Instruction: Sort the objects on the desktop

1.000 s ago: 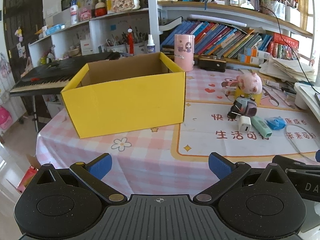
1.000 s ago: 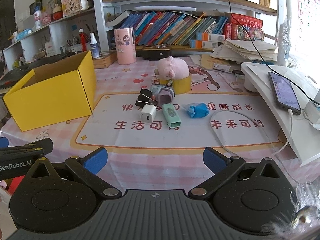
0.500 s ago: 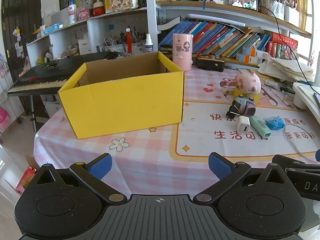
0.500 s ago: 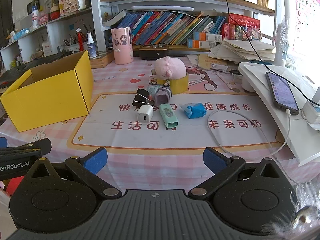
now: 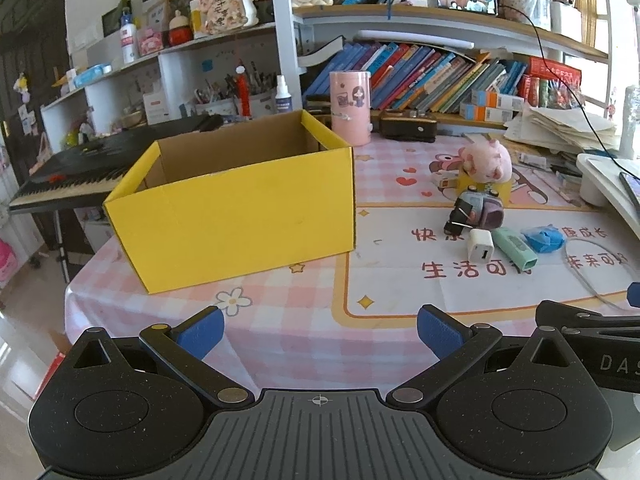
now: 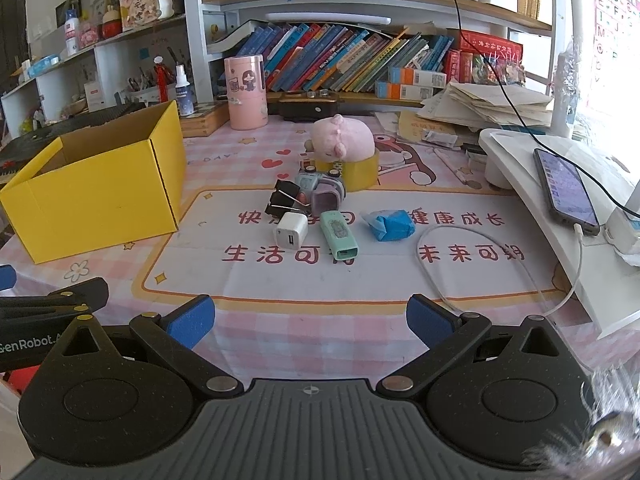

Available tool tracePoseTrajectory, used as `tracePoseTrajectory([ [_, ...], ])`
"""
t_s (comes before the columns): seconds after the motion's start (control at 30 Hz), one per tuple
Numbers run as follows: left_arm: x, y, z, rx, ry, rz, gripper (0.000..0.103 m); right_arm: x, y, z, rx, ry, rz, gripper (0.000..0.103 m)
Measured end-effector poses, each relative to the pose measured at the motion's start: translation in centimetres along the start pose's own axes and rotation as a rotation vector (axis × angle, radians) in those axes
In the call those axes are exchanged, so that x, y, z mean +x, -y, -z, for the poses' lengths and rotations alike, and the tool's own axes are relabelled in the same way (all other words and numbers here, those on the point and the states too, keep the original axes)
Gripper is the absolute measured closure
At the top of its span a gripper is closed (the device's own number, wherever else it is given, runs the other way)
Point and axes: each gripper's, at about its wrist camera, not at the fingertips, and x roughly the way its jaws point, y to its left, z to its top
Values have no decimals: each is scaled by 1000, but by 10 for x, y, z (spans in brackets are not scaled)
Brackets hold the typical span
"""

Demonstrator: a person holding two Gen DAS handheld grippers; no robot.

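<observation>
An open yellow cardboard box stands on the left of the table. To its right lies a cluster: a white charger cube, a mint green stick-shaped item, a blue crumpled packet, black binder clips, a small grey-purple toy and a pink plush pig on a yellow tape roll. My left gripper is open and empty over the near table edge. My right gripper is open and empty, short of the cluster.
A white cable loops right of the cluster. A white stand carries a phone at the right. A pink cup, books and papers fill the back. A keyboard stands beyond the table's left edge.
Both views have shifted slightly: the box and the cluster sit a little lower and closer in frame. Both grippers stay open and empty.
</observation>
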Motion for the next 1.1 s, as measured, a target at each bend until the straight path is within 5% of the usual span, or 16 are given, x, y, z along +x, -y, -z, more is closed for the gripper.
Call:
tracePoseTrajectory([
  [1.1,43,61,-28,-6,-54,89,0,32,60,-23,9,-30,46,1],
])
